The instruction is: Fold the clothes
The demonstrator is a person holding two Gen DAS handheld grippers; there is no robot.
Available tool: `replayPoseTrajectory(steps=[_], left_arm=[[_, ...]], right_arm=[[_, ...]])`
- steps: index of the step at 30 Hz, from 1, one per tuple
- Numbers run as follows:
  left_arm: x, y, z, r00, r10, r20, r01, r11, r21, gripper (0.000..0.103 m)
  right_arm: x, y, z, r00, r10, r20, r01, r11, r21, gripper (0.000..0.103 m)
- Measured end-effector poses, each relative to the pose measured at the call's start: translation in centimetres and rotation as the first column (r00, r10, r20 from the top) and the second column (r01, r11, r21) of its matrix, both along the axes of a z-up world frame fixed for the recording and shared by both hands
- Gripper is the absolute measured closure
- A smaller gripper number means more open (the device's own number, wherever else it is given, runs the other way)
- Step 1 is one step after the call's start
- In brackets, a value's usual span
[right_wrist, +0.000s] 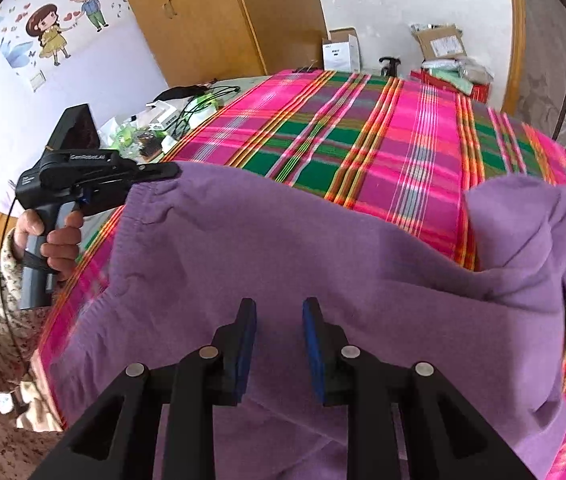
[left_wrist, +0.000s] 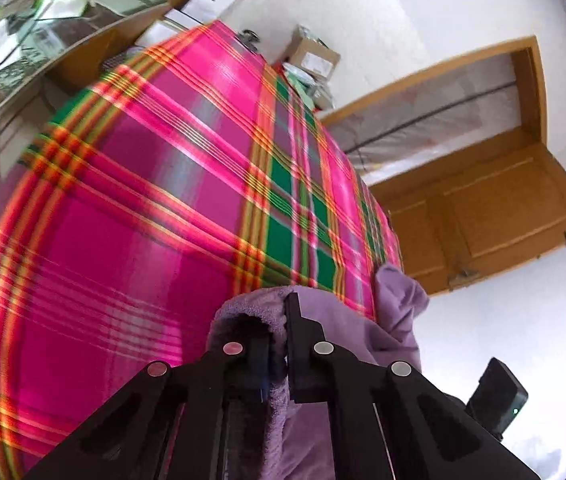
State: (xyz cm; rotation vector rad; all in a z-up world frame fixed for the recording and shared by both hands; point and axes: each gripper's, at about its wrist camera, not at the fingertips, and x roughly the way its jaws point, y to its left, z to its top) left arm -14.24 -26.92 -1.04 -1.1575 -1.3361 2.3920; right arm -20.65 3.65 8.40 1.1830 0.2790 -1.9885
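**Jaws set on the purple garment, one corner pinched**

My left jaws are clamped shut on a folded edge of the purple garment (left_wrist: 335,320), the fleecy cloth bunched between them so that the corner cannot slip when I carry it. From the right wrist view, my left gripper (right_wrist: 165,171) sits at the garment's far left corner, at what looks like a waistband, with my left hand (right_wrist: 53,240) wrapped around its grip.

My right gripper (right_wrist: 279,344) hangs over the near part of the cloth with its jaws parted and nothing between them; the blue pads (right_wrist: 315,356) are clear of the fabric as far as I can tell. I judge I am holding it ready to take a second point along the same edge, so the two grips can lift the cloth evenly.

The garment lies spread across the bed, on a pink and green plaid bedspread (right_wrist: 363,136). Its right end is rumpled into a raised lump (right_wrist: 531,224), which will probably need smoothing before a clean fold. A cluttered desk (right_wrist: 151,128) stands beyond the bed on the left.
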Motion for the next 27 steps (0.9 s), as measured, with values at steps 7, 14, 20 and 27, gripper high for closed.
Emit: replayPoseTrajectory(steps=[7,14,20,27], left_arm=[[-0.1,-1.4,-0.9,1.0,0.019,0.024,-0.018,0.999,-0.03,0.097],[0.1,-2.4,-0.9,0.999,0.036,0.03,-0.034,0.997,-0.068,0.097],[0.1,-3.1,-1.6,0.998,0.036,0.053,-0.032,0.997,-0.069,0.097],[-0.8,-3.4,-1.9,0.997,0.025,0.067,-0.02,0.997,-0.079,0.097]], right_arm=[[-3.6,-2.7,0.0,0.983,0.021,-0.181,0.013,0.983,0.184,0.068],[-7.3,-6.3,-2.7,0.981,0.131,-0.141,-0.076,0.937,0.341,0.064],[-9.5,-7.2,-3.9,0.988,0.136,-0.072,-0.104,0.935,0.338,0.063],[-9.4,-8.0,-3.9,0.976,0.217,0.012,-0.212,0.935,0.284,0.097]])
